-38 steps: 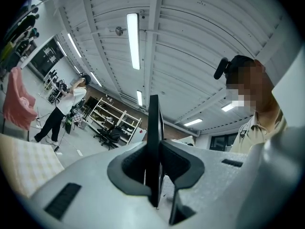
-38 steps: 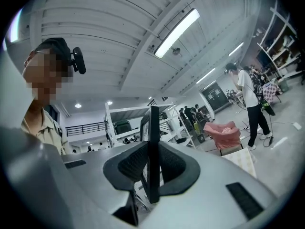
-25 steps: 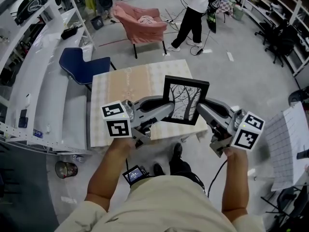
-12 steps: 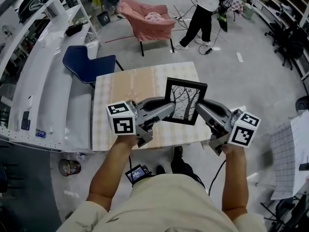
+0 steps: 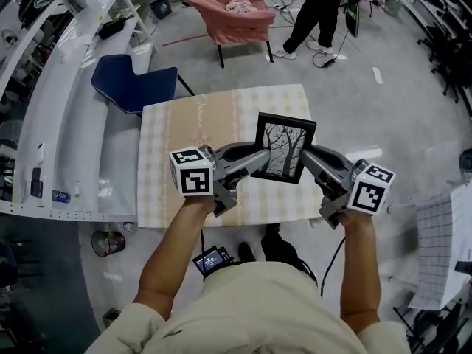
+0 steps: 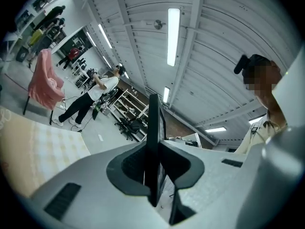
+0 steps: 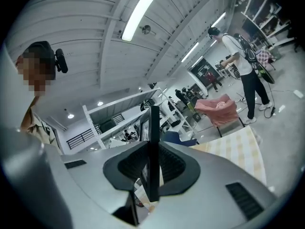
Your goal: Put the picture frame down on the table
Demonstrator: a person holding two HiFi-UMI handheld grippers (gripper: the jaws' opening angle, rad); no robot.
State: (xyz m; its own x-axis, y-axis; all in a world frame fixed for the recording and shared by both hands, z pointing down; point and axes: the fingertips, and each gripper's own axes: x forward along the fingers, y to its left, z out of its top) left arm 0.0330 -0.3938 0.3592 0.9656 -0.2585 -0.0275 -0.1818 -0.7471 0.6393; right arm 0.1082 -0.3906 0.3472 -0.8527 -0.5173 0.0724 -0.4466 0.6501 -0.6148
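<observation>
Left gripper (image 5: 259, 161) and right gripper (image 5: 307, 158) clamped on opposite edges of the picture frame (image 5: 285, 147), held upright over the near half of the table (image 5: 188, 124), blue chair (image 5: 133, 87) set at its far-left corner, pink armchair (image 5: 228, 17) and standing person (image 5: 316, 9) seen beyond it.

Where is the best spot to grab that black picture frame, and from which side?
By its upright side edges, one gripper from each side. The left gripper is clamped on the left edge of the picture frame, the right gripper on the right edge. The border is thin and flat, so jaws close over it.
</observation>
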